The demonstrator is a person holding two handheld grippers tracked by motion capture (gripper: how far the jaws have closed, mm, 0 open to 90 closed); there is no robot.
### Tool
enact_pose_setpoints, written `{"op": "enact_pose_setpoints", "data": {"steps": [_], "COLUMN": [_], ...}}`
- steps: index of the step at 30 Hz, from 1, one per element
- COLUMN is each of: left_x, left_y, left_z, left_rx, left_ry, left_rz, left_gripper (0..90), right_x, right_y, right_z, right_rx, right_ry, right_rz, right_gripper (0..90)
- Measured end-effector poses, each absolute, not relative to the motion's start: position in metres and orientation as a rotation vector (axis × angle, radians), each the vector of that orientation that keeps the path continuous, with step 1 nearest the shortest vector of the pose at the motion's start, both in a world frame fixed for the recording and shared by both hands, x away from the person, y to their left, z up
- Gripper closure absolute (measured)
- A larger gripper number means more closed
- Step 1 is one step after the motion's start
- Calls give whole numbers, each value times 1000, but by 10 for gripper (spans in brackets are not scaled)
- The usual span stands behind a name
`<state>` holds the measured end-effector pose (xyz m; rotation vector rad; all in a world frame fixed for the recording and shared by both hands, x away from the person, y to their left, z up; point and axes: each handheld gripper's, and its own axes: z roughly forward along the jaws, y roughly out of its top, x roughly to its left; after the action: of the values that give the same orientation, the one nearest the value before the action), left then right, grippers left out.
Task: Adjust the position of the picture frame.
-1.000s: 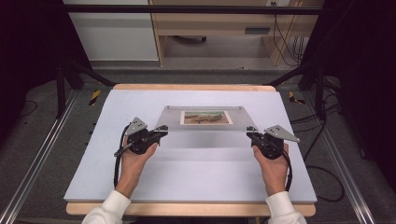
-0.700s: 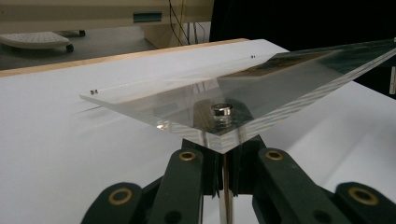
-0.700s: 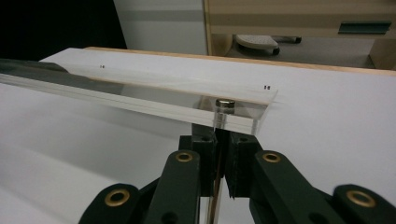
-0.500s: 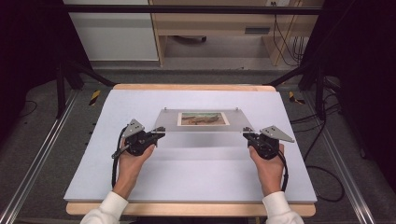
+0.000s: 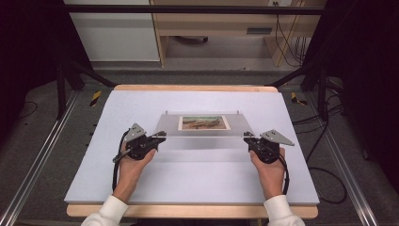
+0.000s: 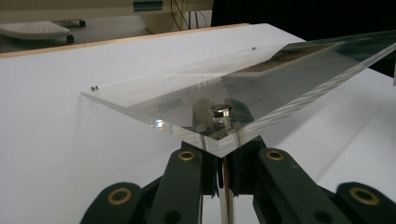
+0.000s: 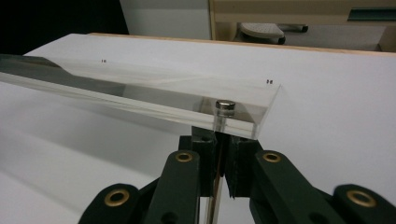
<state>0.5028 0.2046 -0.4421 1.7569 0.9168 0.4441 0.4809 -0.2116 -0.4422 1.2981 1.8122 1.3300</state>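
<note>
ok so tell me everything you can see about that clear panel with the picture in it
The clear panel looks like a thick acrylic picture frame, rectangular, with polished see-through edges. A small landscape-style picture sits at its middle. Small metal studs mark its corners. It is tilted: the near edge is raised, the far edge lies at the white table surface. The left gripper and the right gripper each clamp a near corner, jaws closed at the stud.
</note>
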Motion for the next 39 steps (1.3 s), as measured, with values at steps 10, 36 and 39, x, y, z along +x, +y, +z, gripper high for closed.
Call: {"op": "enact_pose_setpoints", "data": {"steps": [10, 36, 39], "left_x": [498, 494, 494], "left_y": [203, 202, 202], "left_z": [-451, -471, -471], "left_rx": [1817, 1877, 1885], "left_ry": [961, 1011, 1013], "left_rz": [417, 390, 392], "left_gripper": [836, 834, 834], "right_x": [476, 473, 474], "right_y": [-213, -209, -209], "right_z": [-455, -471, -472], "right_rx": [1343, 1396, 1398], "right_ry": [1861, 1949, 1956], "right_rz": [1317, 1225, 1216], "right_gripper": [846, 845, 844]}}
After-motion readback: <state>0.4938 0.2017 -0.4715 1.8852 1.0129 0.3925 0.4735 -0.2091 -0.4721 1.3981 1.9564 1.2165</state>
